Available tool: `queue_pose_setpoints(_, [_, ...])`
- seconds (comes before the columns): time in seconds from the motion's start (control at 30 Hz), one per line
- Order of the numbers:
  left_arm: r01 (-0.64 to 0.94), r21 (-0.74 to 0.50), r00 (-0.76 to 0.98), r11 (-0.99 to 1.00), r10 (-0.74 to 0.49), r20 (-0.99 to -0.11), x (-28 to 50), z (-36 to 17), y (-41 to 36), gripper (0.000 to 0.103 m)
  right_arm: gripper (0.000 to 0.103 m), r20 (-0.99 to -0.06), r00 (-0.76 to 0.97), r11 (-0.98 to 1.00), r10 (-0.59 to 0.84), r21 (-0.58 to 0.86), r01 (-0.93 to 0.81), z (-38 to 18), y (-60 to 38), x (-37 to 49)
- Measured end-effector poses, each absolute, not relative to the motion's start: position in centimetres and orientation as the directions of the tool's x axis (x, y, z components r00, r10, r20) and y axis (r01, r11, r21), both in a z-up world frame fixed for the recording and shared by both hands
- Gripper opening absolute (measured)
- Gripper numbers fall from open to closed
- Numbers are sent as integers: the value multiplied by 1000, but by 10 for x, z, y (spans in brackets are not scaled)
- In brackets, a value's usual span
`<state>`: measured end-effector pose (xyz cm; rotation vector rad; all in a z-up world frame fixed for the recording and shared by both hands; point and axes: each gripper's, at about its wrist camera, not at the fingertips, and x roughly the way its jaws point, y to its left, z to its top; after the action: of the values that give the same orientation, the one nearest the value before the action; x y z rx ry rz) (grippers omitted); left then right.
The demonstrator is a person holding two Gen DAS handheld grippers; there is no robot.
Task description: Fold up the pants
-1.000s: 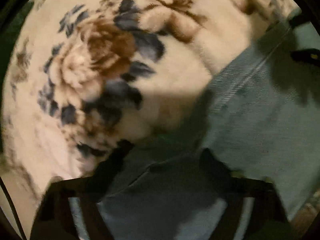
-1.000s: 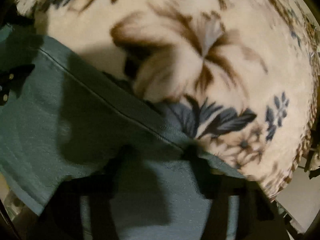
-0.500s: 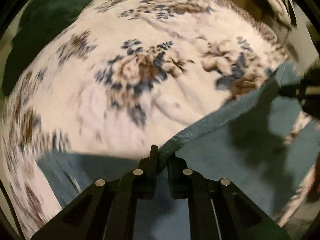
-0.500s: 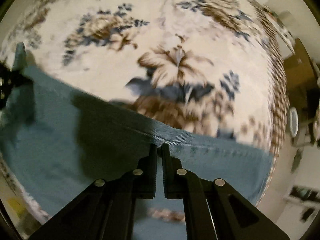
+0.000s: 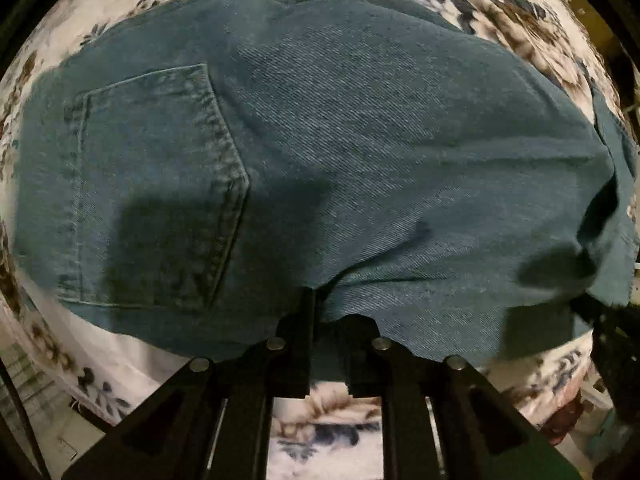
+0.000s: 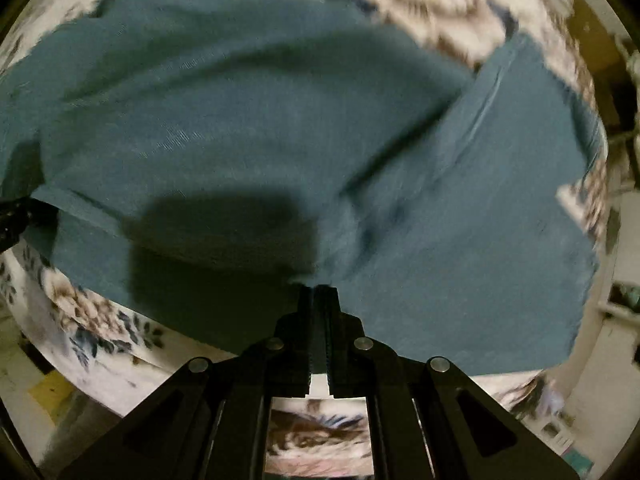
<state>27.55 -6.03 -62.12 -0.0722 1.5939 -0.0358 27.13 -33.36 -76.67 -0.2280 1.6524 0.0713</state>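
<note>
Teal denim pants (image 5: pixel 360 152) lie folded over on a floral blanket (image 5: pixel 328 436), with a back pocket (image 5: pixel 156 184) showing at the left. My left gripper (image 5: pixel 320 300) is shut on the near edge of the pants. In the right wrist view the pants (image 6: pixel 280 128) fill the frame, with a second layer and a seam (image 6: pixel 492 96) at the right. My right gripper (image 6: pixel 318 288) is shut on the near edge of the pants. The other gripper shows dark at each view's edge (image 5: pixel 612 328).
The floral blanket (image 6: pixel 92 320) covers a bed whose edge runs close below the grippers. Floor and clutter show past the bed at lower left (image 6: pixel 48 392), and furniture at the right (image 6: pixel 624 300).
Both grippers have carried the pinched edge up and over toward me. The pants now lie doubled, the pocket side up, where bare blanket showed before.
</note>
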Motion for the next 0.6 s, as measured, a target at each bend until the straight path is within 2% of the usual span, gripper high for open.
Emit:
queue_pose_setpoints(0.03, [-27, -71, -24, 997, -72, -997, 276, -619, -60, 12, 13, -992, -94, 980, -90, -71, -185, -767, -336, 269])
queue_pose_setpoints(0.07, [-30, -84, -10, 996, -84, -996, 275, -610, -59, 13, 40, -992, -103, 982, -77, -57, -179, -765, -338, 267])
queue_pose_setpoints(0.1, [-32, -90, 2, 995, -90, -996, 271, -602, -57, 14, 81, -993, -112, 987, -43, -25, -162, -759, -342, 264])
queue_pose_setpoints(0.13, [-32, -97, 15, 995, -97, -995, 266, -591, -56, 19, 95, -993, -116, 991, 2, 17, -134, -751, -348, 262])
queue_pose_setpoints(0.2, [-38, -114, 35, 993, -113, -993, 256, -571, -52, 31, 98, -991, -92, 994, 101, 105, -44, -723, -365, 257])
queue_pose_setpoints(0.23, [-32, -95, 27, 995, -95, -995, 253, -564, -52, 57, 98, -989, -74, 992, 125, 125, 5, -710, -374, 256])
queue_pose_setpoints(0.27, [-33, -47, 17, 998, -47, -999, 251, -559, -52, 91, 98, -989, -56, 990, 138, 135, 47, -701, -383, 257])
queue_pose_setpoints(0.3, [-38, -20, 27, 999, -19, -999, 251, -554, -51, 99, 98, -989, -23, 979, 144, 139, 148, -686, -401, 260])
queue_pose_setpoints(0.37, [-55, 16, 98, 998, 21, -995, 260, -541, -56, 99, 98, -991, 12, 964, 130, 129, 234, -675, -420, 283])
queue_pose_setpoints(0.47, [-70, 44, 172, 997, 55, -984, 287, -544, -71, 99, 98, -998, 70, 963, -6, 13, 269, -673, -442, 340])
queue_pose_setpoints(0.57, [-70, 73, 202, 995, 86, -976, 312, -556, -90, 99, 97, -996, 31, 953, -82, -70, 295, -698, -467, 409])
queue_pose_setpoints(0.6, [-67, 80, 205, 995, 92, -974, 320, -558, -95, 99, 92, -994, -10, 952, -108, -106, 287, -714, -470, 424])
